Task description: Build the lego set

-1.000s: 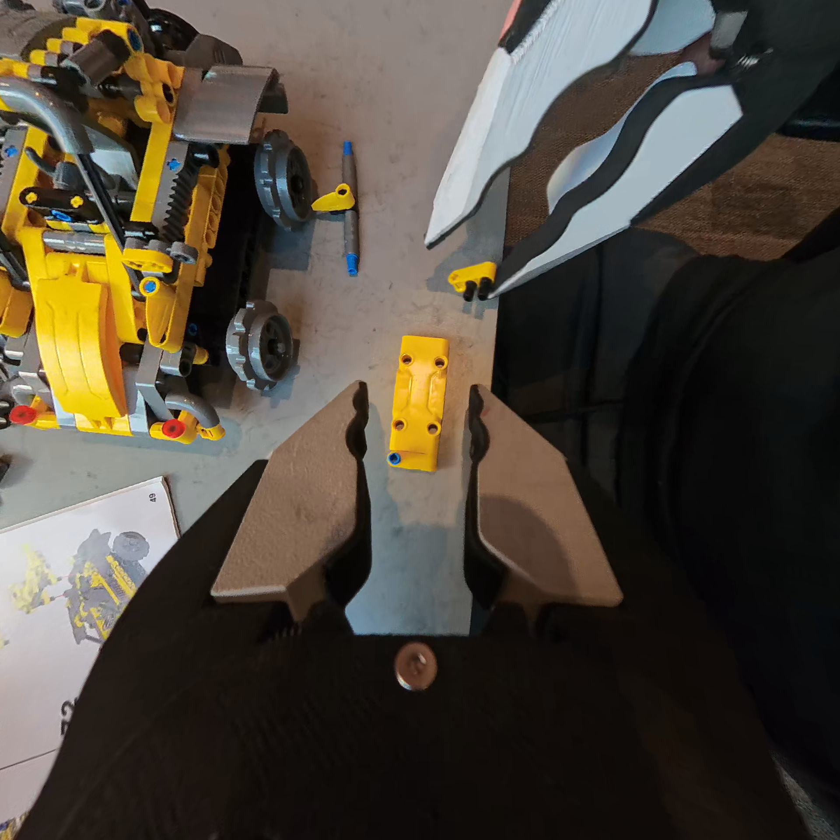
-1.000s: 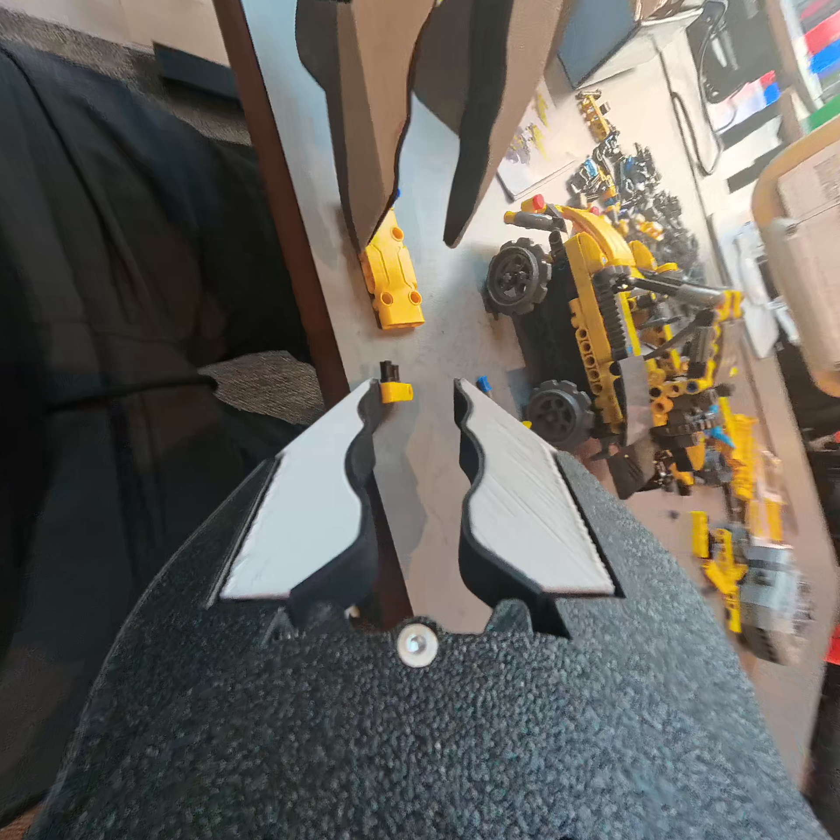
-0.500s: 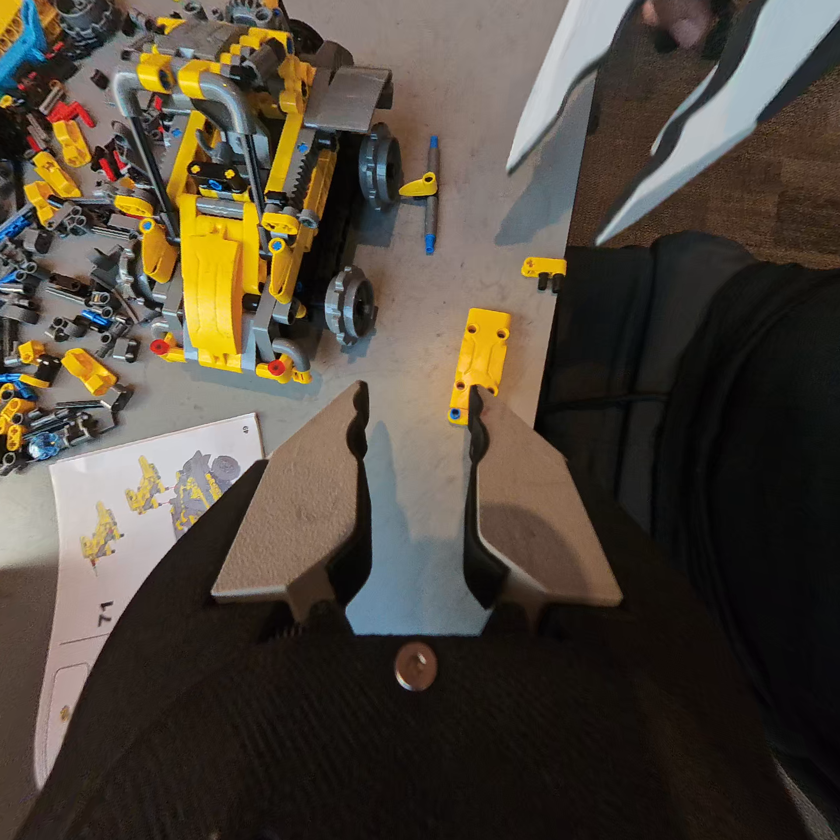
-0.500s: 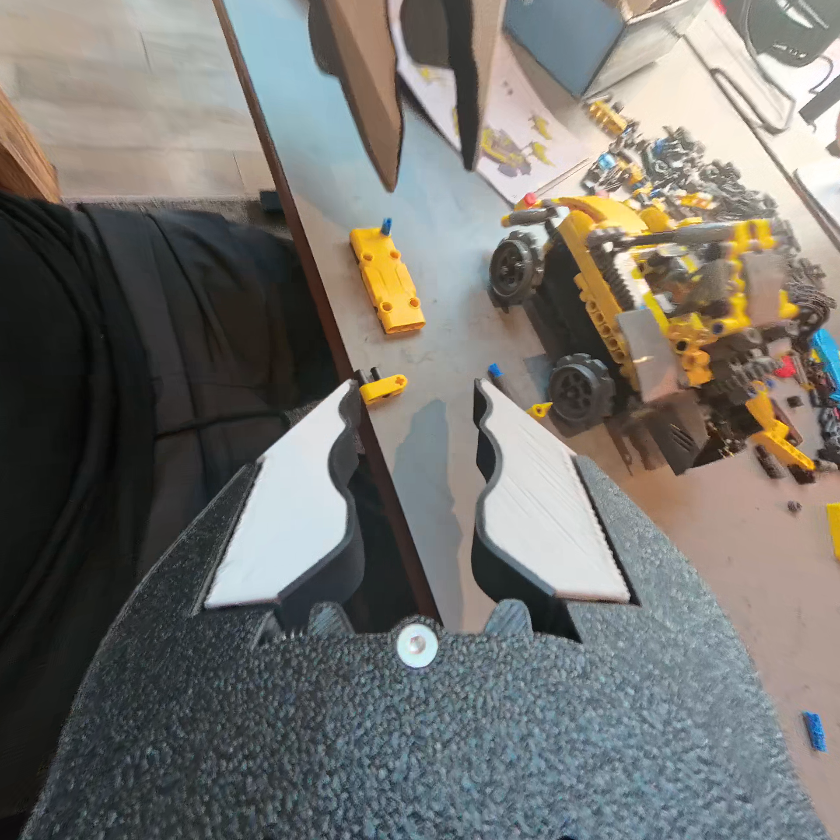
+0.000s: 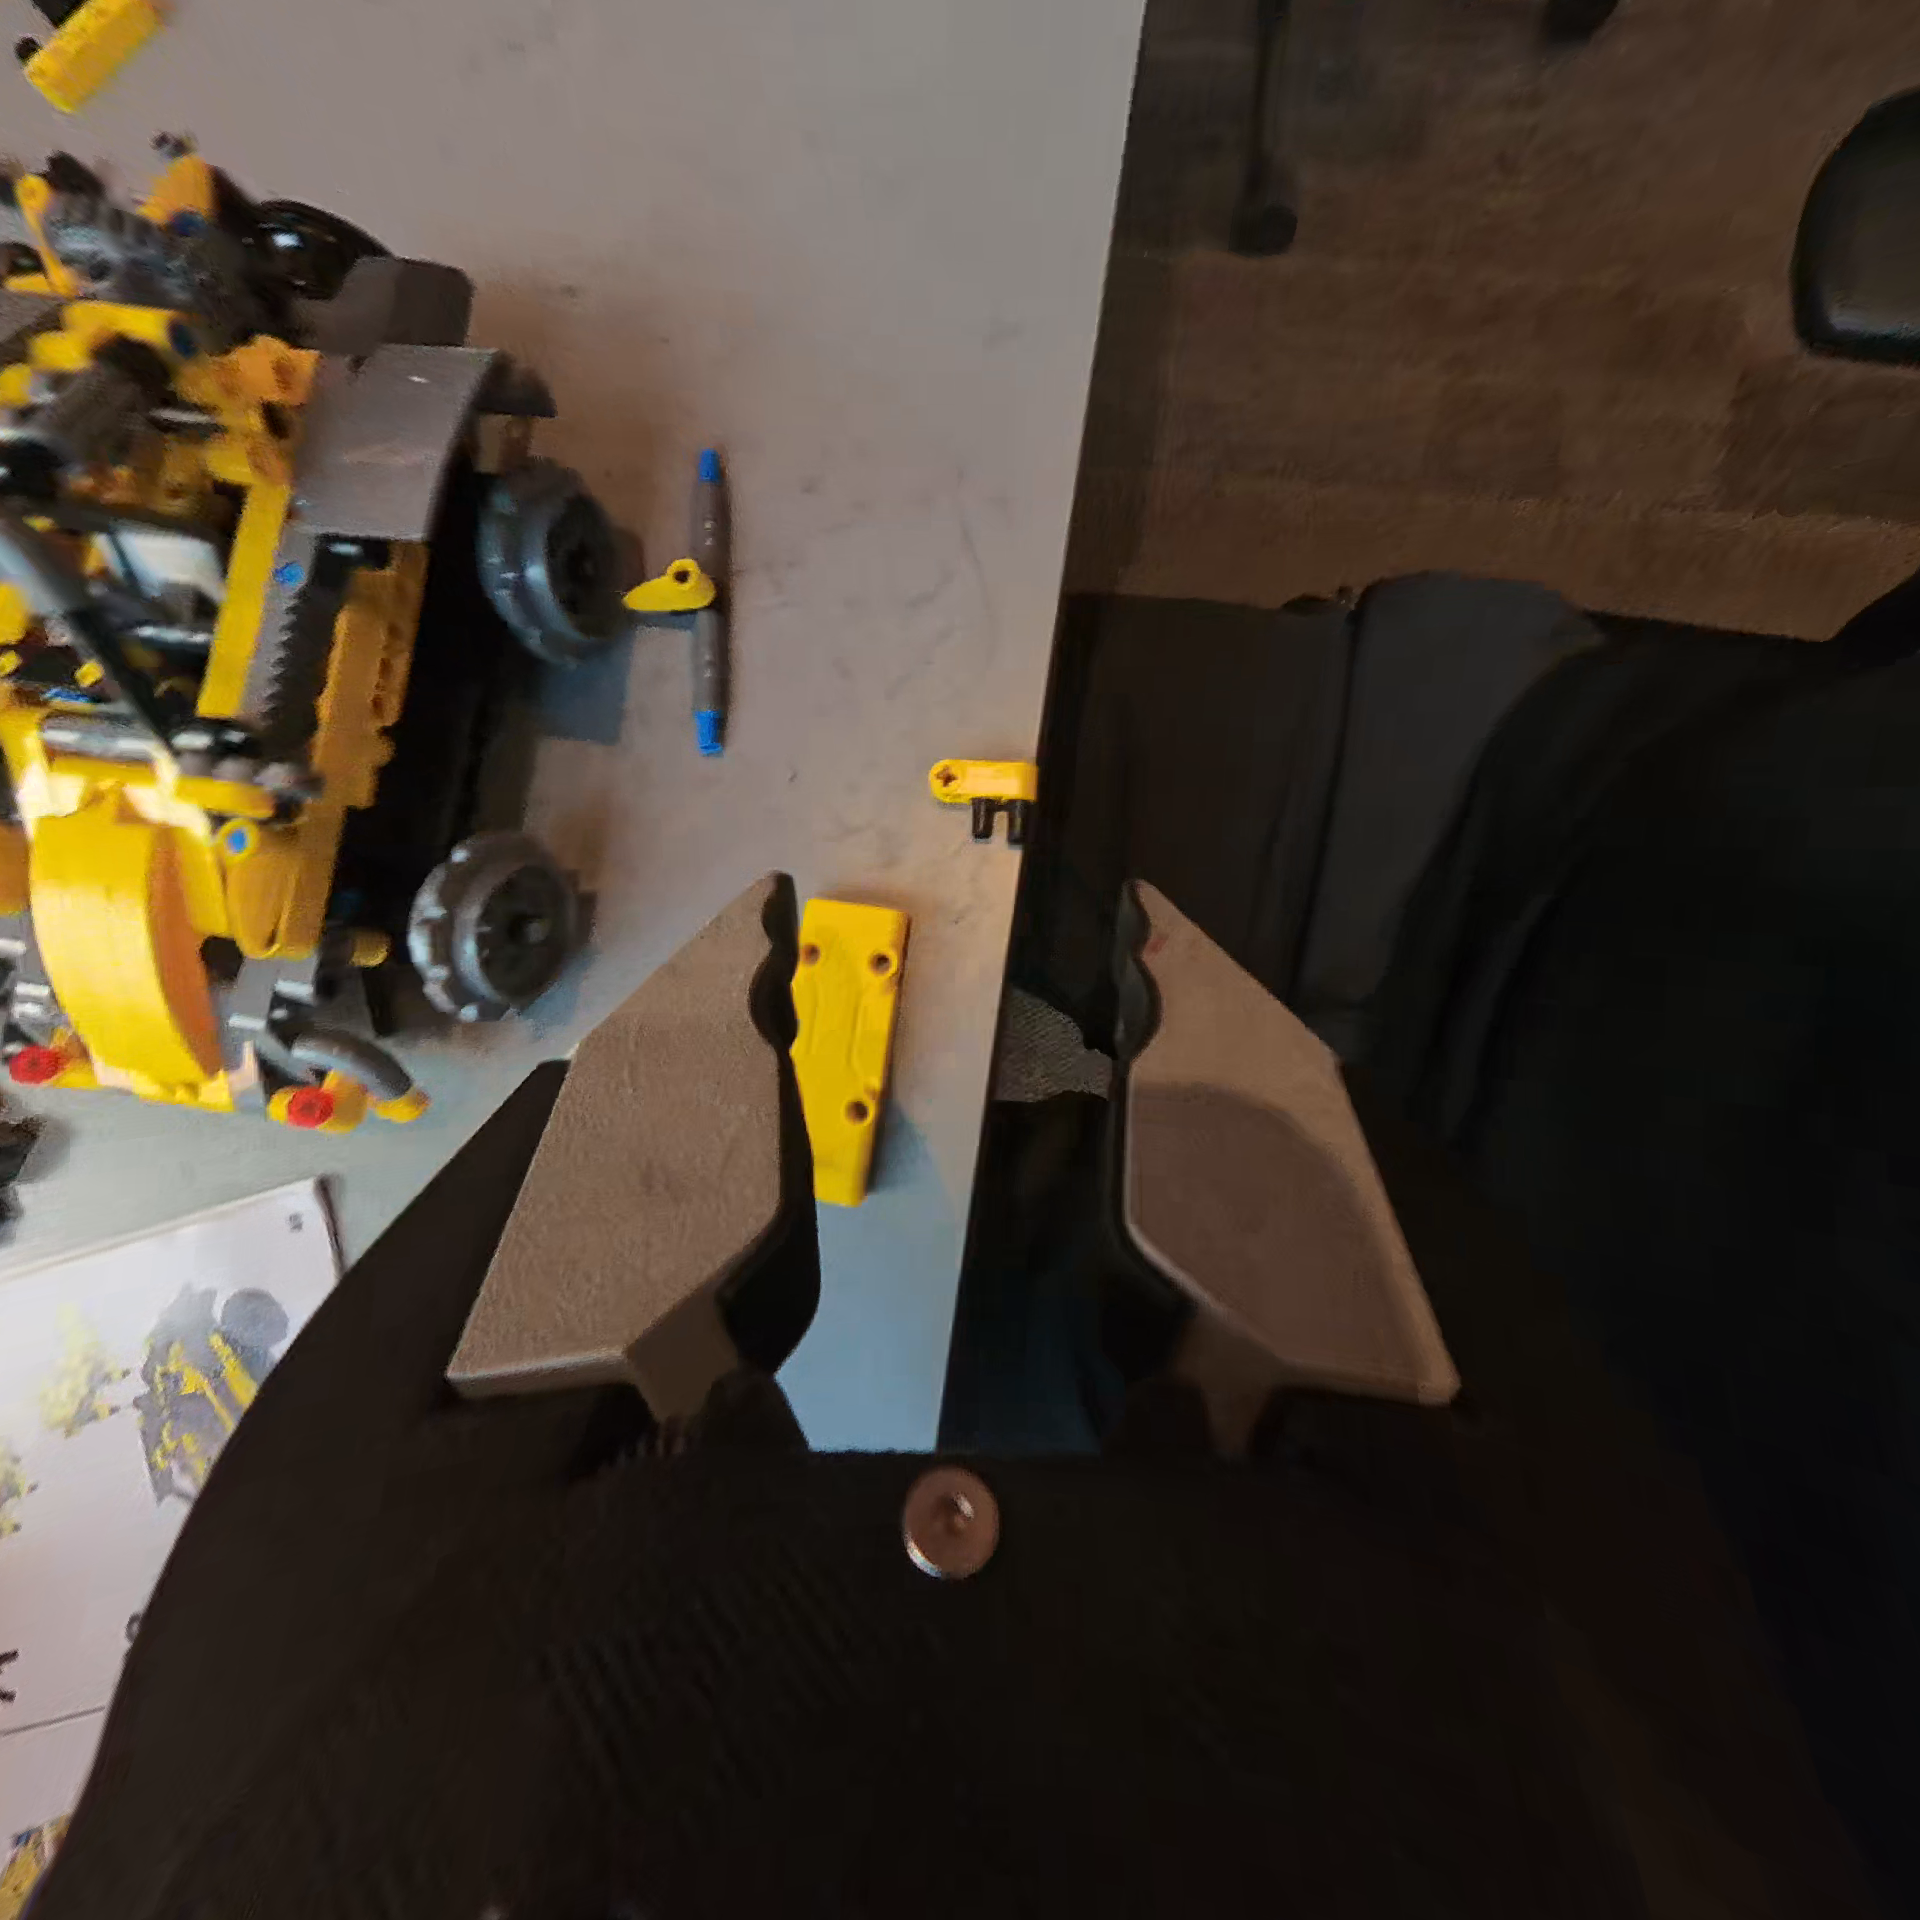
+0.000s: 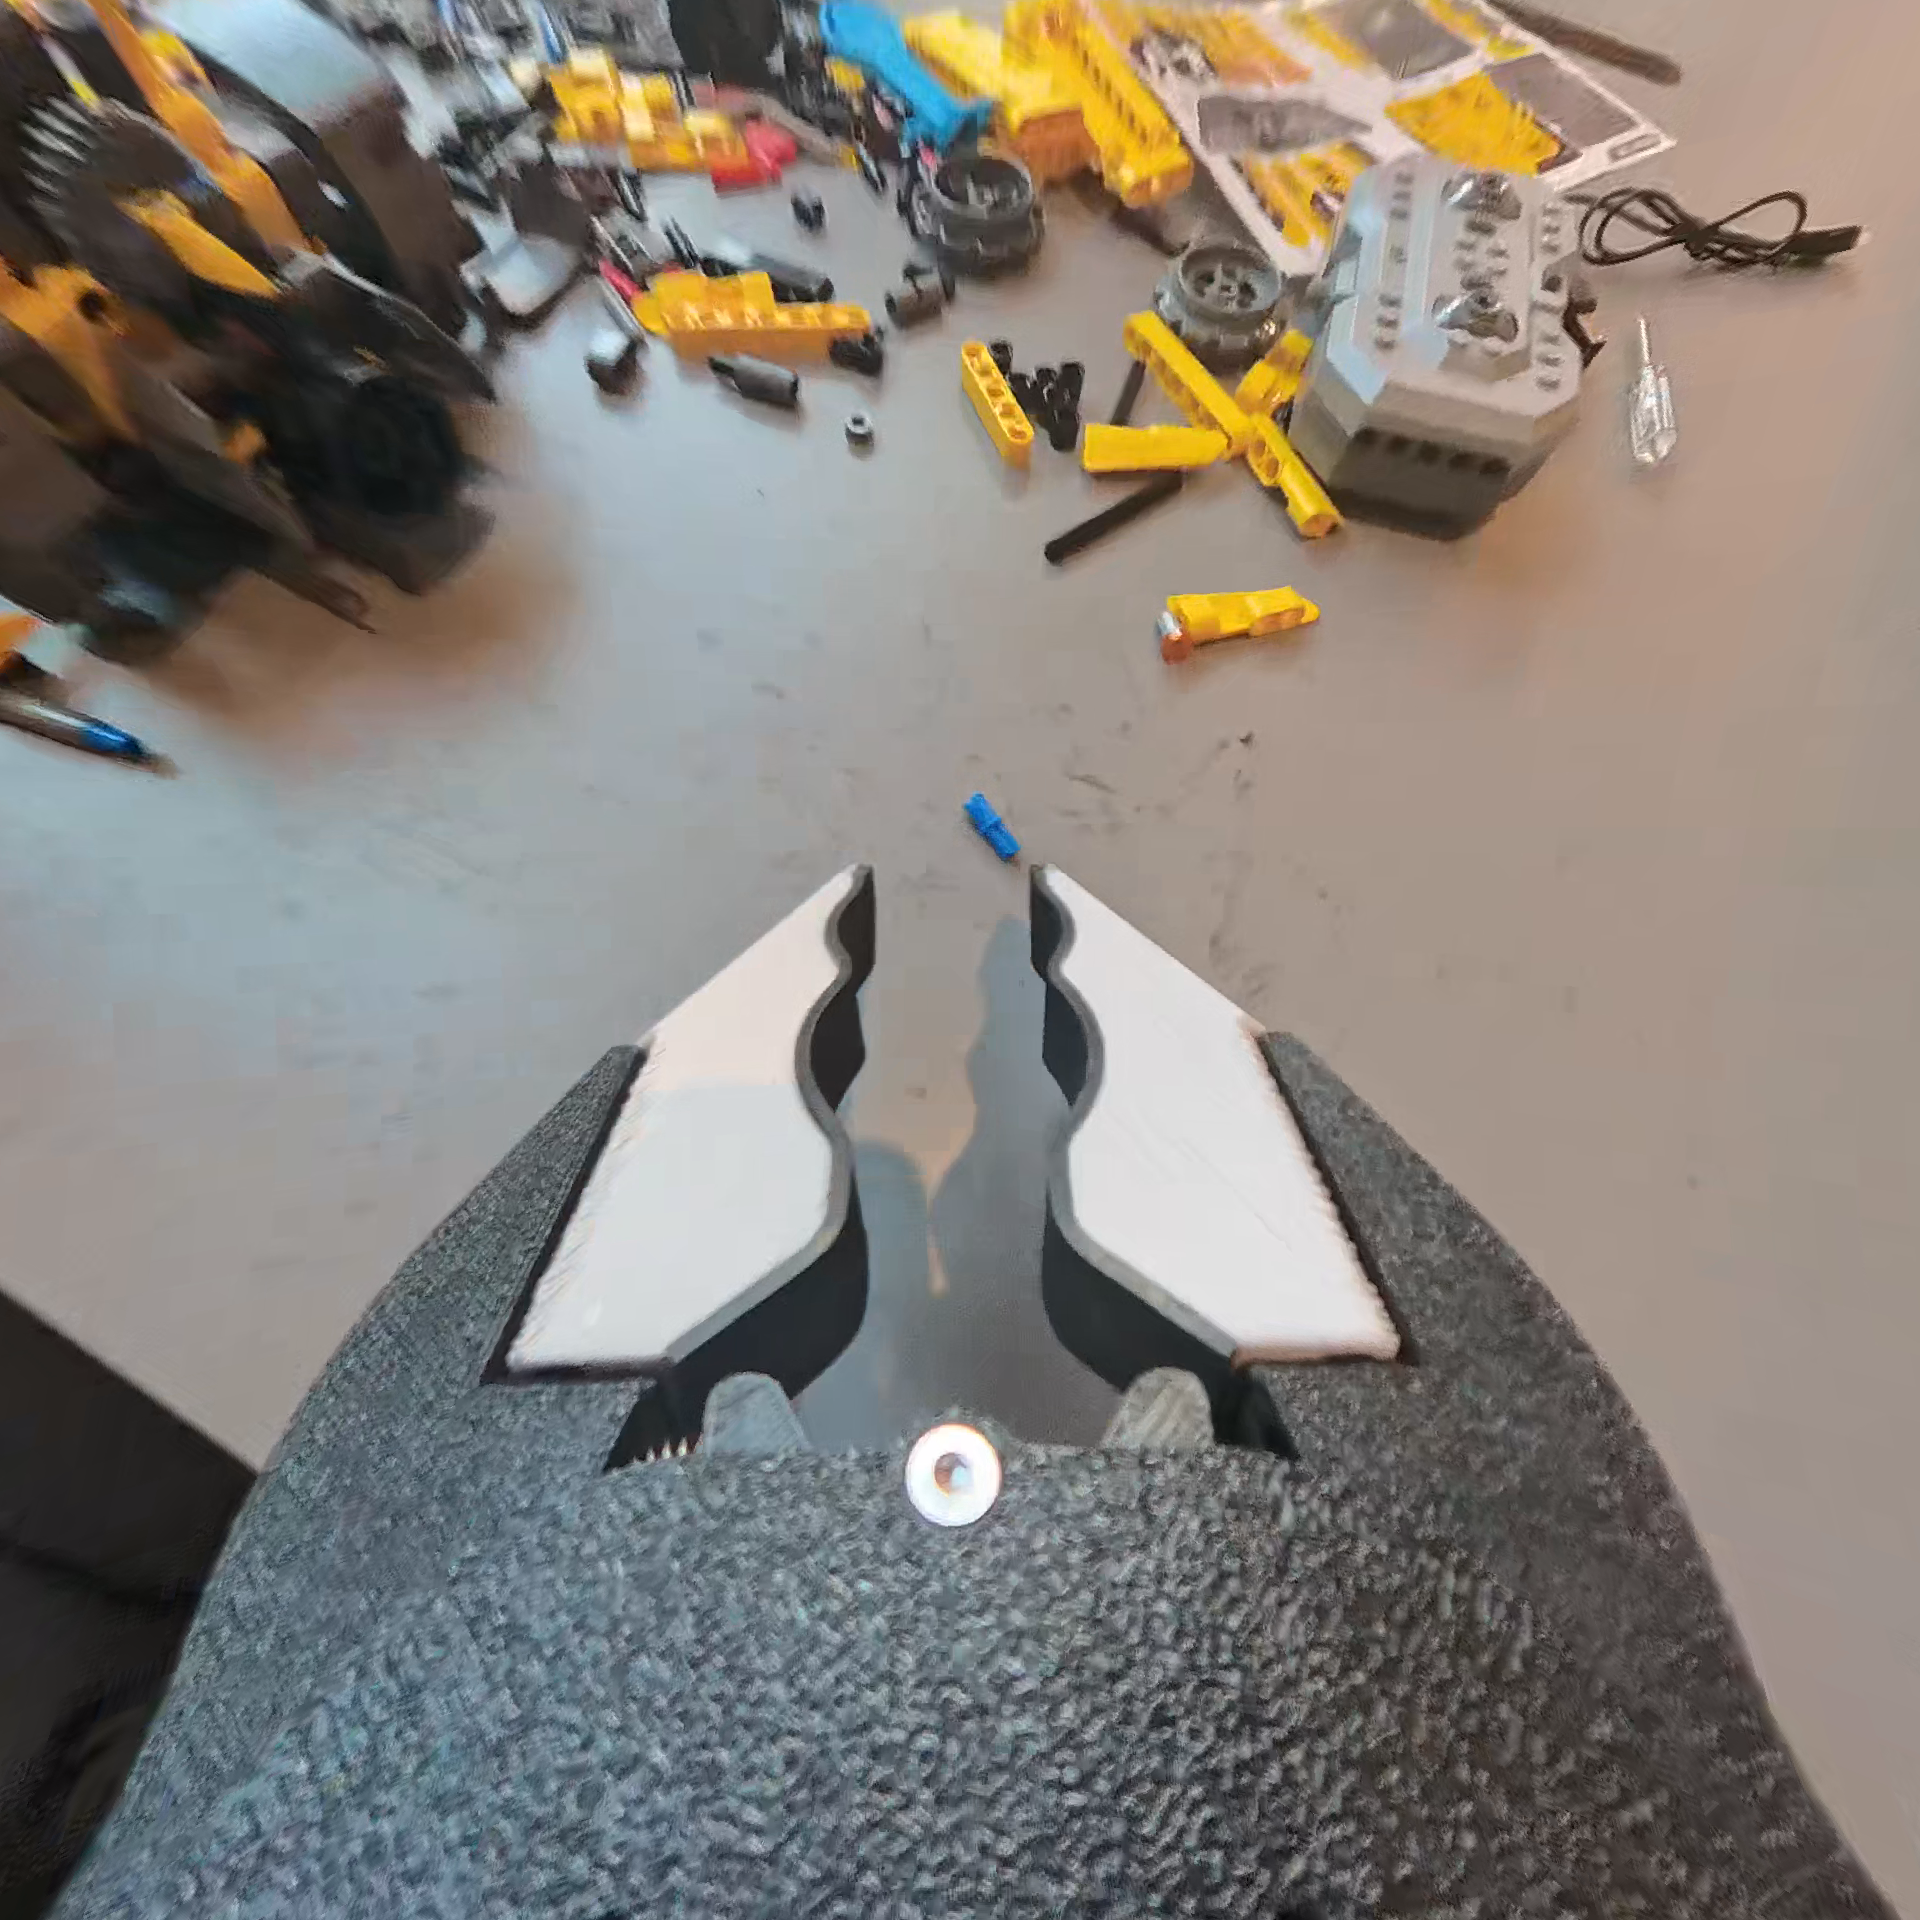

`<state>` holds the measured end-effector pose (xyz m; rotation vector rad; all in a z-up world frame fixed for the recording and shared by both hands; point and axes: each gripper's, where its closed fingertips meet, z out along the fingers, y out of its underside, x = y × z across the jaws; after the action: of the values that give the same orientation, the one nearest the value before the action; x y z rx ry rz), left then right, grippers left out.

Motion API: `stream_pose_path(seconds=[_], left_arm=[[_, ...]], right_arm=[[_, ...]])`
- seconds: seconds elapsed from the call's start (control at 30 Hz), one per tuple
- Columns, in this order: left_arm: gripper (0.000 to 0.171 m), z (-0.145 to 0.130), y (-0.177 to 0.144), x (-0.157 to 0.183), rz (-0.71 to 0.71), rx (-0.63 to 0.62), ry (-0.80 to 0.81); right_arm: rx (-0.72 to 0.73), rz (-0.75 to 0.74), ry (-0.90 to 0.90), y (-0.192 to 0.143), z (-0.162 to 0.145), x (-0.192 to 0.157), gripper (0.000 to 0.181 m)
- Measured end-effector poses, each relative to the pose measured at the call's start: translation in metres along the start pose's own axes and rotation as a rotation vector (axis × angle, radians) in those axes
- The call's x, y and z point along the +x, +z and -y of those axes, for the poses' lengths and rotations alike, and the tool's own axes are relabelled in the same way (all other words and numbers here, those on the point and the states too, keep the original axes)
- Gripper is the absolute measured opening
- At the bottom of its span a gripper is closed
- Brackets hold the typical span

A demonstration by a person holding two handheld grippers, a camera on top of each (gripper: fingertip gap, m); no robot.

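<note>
Left tongs (image 5: 951, 899) apart beside a yellow panel (image 5: 844, 1049); right tongs (image 6: 953, 883) apart near a blue pin (image 6: 990, 827).

Warm, dim light; motion blur smears both wide-angle views.

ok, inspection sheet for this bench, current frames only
Surface: grey table, scuffed, edge beside a dark chair.
Job's things: yellow panel piece between left gripper fingers, beside the inner one; blue pin just ahead of right gripper.
Clutter: yellow brick vehicle, grey axle with blue ends, yellow connector at the edge, loose bricks, grey battery box, instruction booklet, screwdriver.
Grippers: both open, empty.
Cables: black cable.
Surroundings: brown carpet.
</note>
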<state>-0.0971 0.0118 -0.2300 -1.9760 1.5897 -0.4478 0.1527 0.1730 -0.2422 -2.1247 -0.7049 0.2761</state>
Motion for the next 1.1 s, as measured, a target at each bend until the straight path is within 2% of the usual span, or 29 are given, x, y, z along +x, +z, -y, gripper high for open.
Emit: stream_pose_path(seconds=[0.1,0.2,0.43,0.53,0.73,0.93,1.1], left_arm=[[0.057,0.004,0.019,0.006,0.06,-0.042,0.059],[0.056,0.008,0.027,0.009,0.066,-0.056,0.092],[0.047,0.004,0.044,0.0,0.094,-0.103,0.136],[0.046,-0.002,0.048,-0.005,0.102,-0.125,0.145],[0.047,0.001,0.049,-0.005,0.069,-0.093,0.114],[0.051,-0.001,0.046,-0.007,0.039,-0.095,0.08],[0.051,0.0,0.046,-0.008,0.038,-0.097,0.074]], right_arm=[[-0.072,-0.014,-0.056,0.013,0.001,0.01,0.029],[-0.106,0.049,-0.082,0.024,0.004,0.006,0.033],[-0.127,0.103,-0.083,0.036,0.001,0.003,0.017],[-0.129,0.141,-0.056,0.034,-0.001,-0.002,0.005],[-0.126,0.189,-0.03,0.028,-0.003,-0.023,0.001],[-0.04,0.288,0.044,0.006,0.002,-0.057,0.0],[0.014,0.256,0.113,-0.005,0.001,-0.046,0.001]])
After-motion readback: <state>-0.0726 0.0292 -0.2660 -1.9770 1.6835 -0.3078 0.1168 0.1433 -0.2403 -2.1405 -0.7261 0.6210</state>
